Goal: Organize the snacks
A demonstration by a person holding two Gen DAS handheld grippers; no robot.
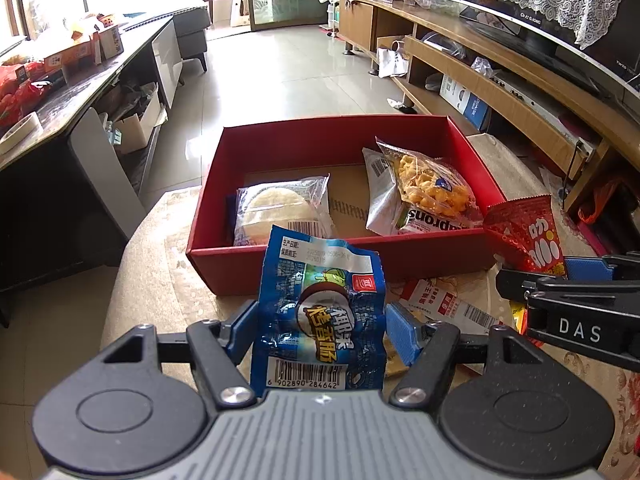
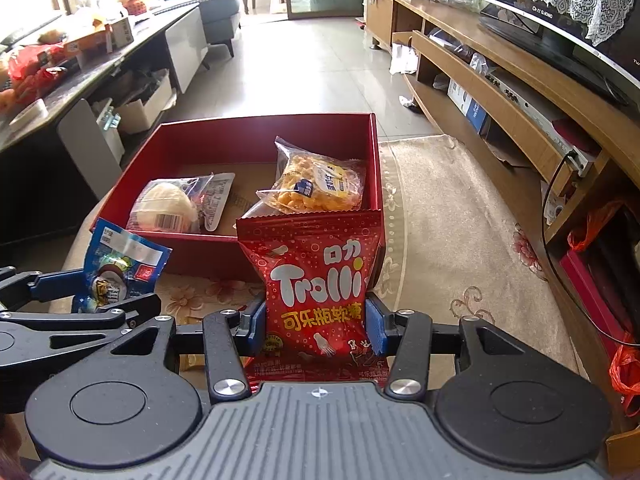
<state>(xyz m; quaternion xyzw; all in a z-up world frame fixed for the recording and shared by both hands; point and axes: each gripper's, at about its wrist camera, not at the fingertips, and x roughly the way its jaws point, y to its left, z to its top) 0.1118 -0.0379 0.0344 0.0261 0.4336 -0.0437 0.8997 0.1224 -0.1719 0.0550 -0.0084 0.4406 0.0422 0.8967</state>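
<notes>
My left gripper (image 1: 320, 320) is shut on a blue sausage packet (image 1: 320, 312), held upright just in front of the red box (image 1: 336, 264). My right gripper (image 2: 316, 320) is shut on a red Trolli candy packet (image 2: 316, 280), held before the box's near right corner (image 2: 376, 240). The box holds a clear bag with a pale round cake (image 1: 276, 208) on the left and a bag of yellow puffed snacks (image 1: 432, 188) on the right. The blue packet (image 2: 120, 264) and the left gripper (image 2: 92, 292) show at the left of the right wrist view. The red packet (image 1: 532, 236) shows at the right of the left wrist view.
The box sits on a beige patterned cloth (image 2: 460, 240). Loose packets (image 1: 448, 304) lie on the cloth between the grippers. A dark table with clutter (image 1: 60, 80) stands to the left. A wooden TV unit (image 1: 520, 92) runs along the right.
</notes>
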